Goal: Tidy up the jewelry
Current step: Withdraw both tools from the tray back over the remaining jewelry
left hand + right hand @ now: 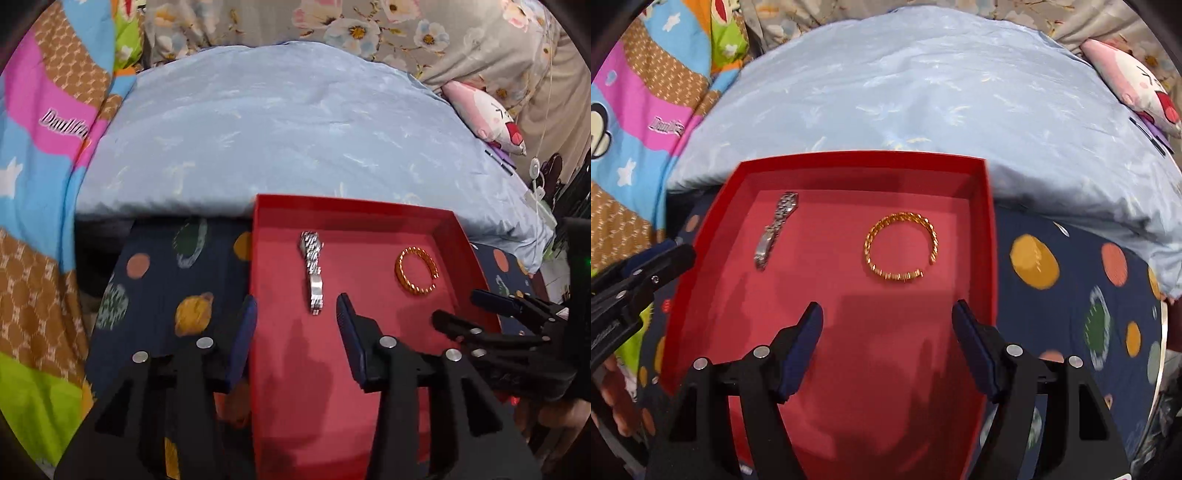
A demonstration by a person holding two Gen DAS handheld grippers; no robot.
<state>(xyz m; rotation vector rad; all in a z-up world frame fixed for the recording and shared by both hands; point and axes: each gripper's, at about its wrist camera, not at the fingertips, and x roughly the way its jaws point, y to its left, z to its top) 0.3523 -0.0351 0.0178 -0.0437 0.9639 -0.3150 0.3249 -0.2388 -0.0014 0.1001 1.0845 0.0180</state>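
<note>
A red box lies open on a dark planet-print cloth. Inside it lie a silver watch on the left and a gold open bangle on the right. My left gripper is open and empty over the box's near left part, just short of the watch. My right gripper is open and empty over the box's near part, short of the bangle. It also shows at the right of the left wrist view. The left gripper shows at the left of the right wrist view.
A light blue pillow lies just behind the box. A colourful blanket is on the left. A pink plush toy and floral bedding are at the back right. The planet-print cloth extends both sides.
</note>
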